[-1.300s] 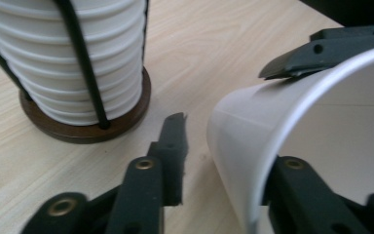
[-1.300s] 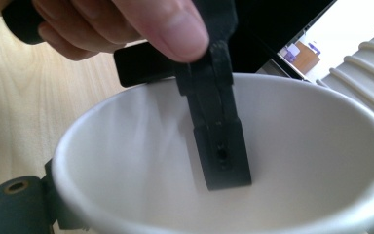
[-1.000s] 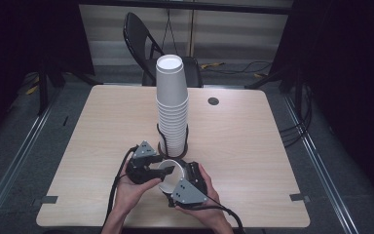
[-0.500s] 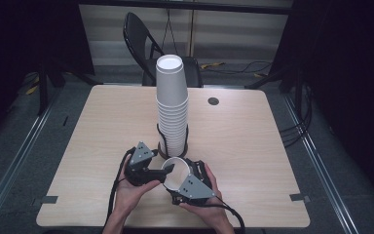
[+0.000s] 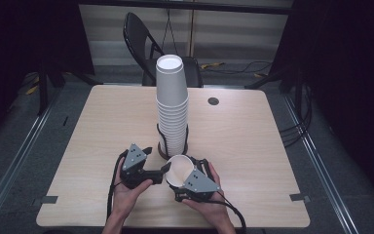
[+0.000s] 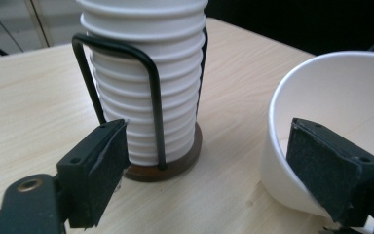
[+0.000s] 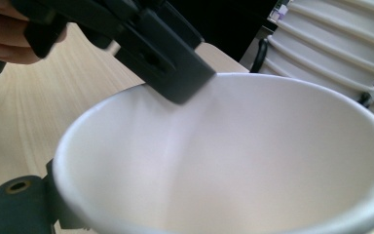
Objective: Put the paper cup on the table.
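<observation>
Single white paper cup sits lower centre of the high view, tilted, clamped in the right gripper. Left gripper, just left of it, has just been opening; jaws now wide, one pad inside the cup's rim, not pressing. Cup stack in a wire holder stands just behind on the table.

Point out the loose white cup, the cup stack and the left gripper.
loose cup [image 5: 179, 168], high view, inner wall.
cup stack [image 5: 171, 105], high view, stacked rims.
left gripper [image 6: 202, 165], left gripper view, between its open jaws.
</observation>
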A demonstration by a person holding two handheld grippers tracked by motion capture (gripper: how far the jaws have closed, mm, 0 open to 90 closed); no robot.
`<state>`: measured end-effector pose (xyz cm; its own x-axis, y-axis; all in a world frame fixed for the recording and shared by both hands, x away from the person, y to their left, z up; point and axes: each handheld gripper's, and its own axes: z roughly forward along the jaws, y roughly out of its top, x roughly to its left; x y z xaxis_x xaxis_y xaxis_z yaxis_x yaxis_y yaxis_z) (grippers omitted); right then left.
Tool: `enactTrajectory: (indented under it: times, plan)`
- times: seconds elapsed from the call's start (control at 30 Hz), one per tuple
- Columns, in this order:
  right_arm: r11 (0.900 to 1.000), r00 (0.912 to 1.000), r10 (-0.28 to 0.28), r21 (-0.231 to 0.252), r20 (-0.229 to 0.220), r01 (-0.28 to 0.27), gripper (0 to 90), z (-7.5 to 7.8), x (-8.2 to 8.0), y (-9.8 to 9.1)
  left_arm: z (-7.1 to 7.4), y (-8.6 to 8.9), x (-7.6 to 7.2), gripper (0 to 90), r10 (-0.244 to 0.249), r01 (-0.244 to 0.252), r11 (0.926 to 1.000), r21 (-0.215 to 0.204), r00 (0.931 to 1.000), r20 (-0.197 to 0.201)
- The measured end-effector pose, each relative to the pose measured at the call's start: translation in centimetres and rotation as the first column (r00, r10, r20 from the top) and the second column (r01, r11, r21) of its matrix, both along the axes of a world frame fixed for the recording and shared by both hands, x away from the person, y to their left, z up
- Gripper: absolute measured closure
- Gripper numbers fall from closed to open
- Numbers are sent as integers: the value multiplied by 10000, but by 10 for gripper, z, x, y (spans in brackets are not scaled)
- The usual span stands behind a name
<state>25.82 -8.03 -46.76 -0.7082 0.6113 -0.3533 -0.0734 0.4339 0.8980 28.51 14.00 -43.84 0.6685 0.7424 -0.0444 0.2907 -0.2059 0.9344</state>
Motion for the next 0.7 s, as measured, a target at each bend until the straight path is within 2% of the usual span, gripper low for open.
enactTrajectory:
  times: [0.07, 0.17, 0.23, 0.37, 0.47, 0.5, 0.6, 0.67, 0.7]
  plan:
    - [9995, 9995, -324, -27, -46, 324, 122, 0, 2, -1, 1, 2, -2, 154, 73, -71, 9999, -84, 9996, 266]
    - [9975, 9969, -661, 214, -427, 670, 121, -1, 7, -7, 1, 5, -4, 155, 414, -402, 9989, -245, 9980, 476]
    - [9966, 9958, -754, 298, -517, 770, 121, -2, 7, -8, 0, 6, -8, 155, 950, -922, 9948, -421, 9931, 684]
    - [9944, 9931, -923, 448, -720, 956, 118, -2, 10, -15, -6, 11, -13, 155, 1160, -1101, 9921, -607, 9879, 1027]
    - [9926, 9910, -1046, 529, -837, 1093, 118, -2, 12, -20, -11, 14, -13, 155, 1295, -1228, 9898, -722, 9868, 977]
    - [9915, 9897, -1069, 634, -950, 1132, 117, -2, 13, -22, -13, 16, -13, 155, 1359, -1298, 9894, -648, 9856, 1003]
    - [9883, 9870, -1112, 917, -1157, 1221, 117, -1, 17, -29, -21, 20, -13, 155, 1404, -1322, 9874, -867, 9855, 956]
    - [9855, 9857, -1135, 1114, -1247, 1276, 116, 0, 19, -32, -26, 24, -14, 155, 1460, -1383, 9871, -807, 9844, 986]
    - [9850, 9864, -1071, 1216, -1244, 1223, 115, 0, 20, -35, -27, 24, -14, 155, 1593, -1511, 9845, -892, 9828, 935]
